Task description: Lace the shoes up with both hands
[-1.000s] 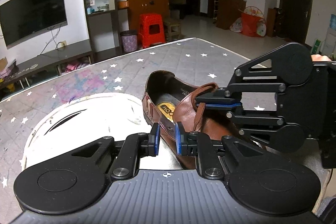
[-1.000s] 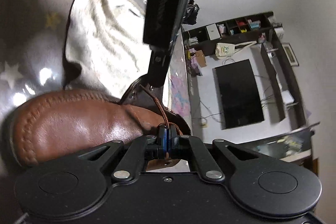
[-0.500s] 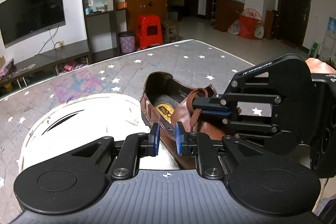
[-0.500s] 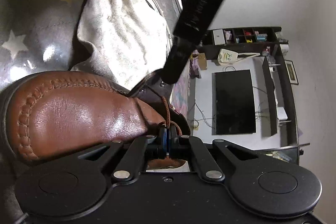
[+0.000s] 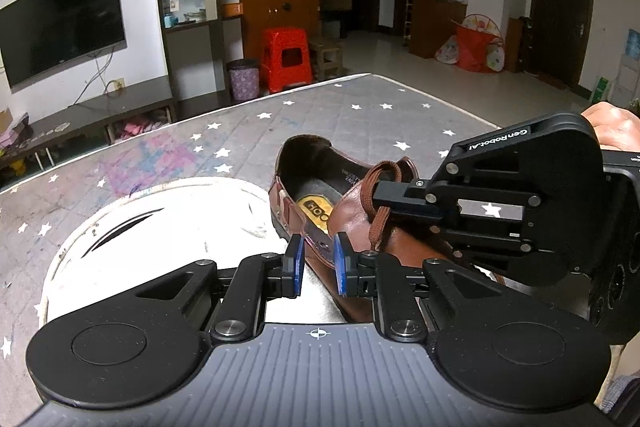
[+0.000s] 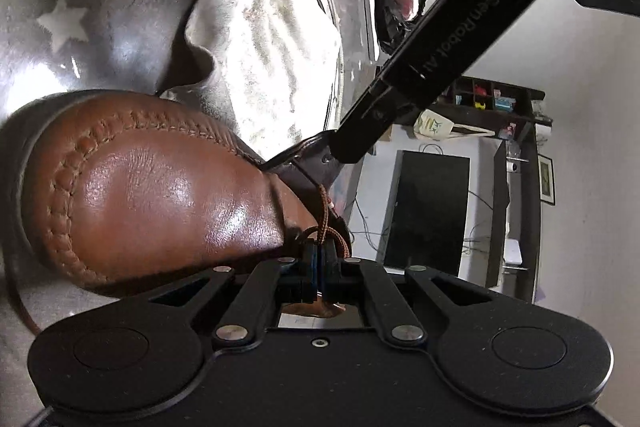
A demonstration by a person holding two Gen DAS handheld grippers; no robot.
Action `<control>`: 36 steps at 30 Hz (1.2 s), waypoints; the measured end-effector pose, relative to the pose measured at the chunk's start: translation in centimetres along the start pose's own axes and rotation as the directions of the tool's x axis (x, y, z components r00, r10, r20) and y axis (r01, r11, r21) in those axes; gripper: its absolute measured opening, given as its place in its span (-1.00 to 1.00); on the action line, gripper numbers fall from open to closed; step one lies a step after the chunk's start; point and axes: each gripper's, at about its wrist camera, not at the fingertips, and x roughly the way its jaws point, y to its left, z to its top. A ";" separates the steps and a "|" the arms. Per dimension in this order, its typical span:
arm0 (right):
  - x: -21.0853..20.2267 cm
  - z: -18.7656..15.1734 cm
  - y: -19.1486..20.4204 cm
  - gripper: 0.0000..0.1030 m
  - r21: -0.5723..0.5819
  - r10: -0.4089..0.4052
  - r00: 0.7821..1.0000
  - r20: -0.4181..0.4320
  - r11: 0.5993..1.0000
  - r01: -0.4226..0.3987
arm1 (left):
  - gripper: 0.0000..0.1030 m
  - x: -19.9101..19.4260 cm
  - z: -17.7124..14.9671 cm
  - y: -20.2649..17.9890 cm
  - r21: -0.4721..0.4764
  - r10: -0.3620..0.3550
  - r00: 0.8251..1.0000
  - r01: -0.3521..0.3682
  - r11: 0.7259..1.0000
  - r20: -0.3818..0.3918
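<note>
A brown leather shoe lies on the star-patterned mat, its opening facing away; it also shows in the right wrist view. A brown lace loops over its tongue. My left gripper is open, its blue pads astride the shoe's near side wall without clamping it. My right gripper is shut on the brown lace at the shoe's throat. From the left wrist view the right gripper reaches in from the right, its tip at the lace loop.
A white round cloth or cushion lies left of the shoe, touching it; it also shows in the right wrist view. The grey star-patterned mat ends at an edge beyond the shoe. A TV, shelves and a red stool stand far behind.
The right gripper has kept its hold on the lace and tilted, drawing the loop up over the tongue. The left gripper stays open at the shoe's side wall.
</note>
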 end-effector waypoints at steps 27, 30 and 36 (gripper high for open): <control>0.7 0.2 0.6 -0.96 -0.146 -0.006 1.000 0.010 0.989 0.008 | -0.64 -0.6 -0.4 0.0 0.002 -0.013 1.000 0.013 1.000 0.004; 0.4 0.3 0.9 -0.96 -0.179 0.001 1.000 0.019 0.984 0.002 | -0.64 -0.8 -0.5 -0.1 0.009 -0.016 1.000 0.015 1.000 0.015; 0.6 0.4 0.2 -0.96 -0.162 0.018 0.999 0.026 0.987 -0.014 | -0.61 -1.7 -0.8 -1.0 0.060 -0.030 0.999 0.029 0.998 0.017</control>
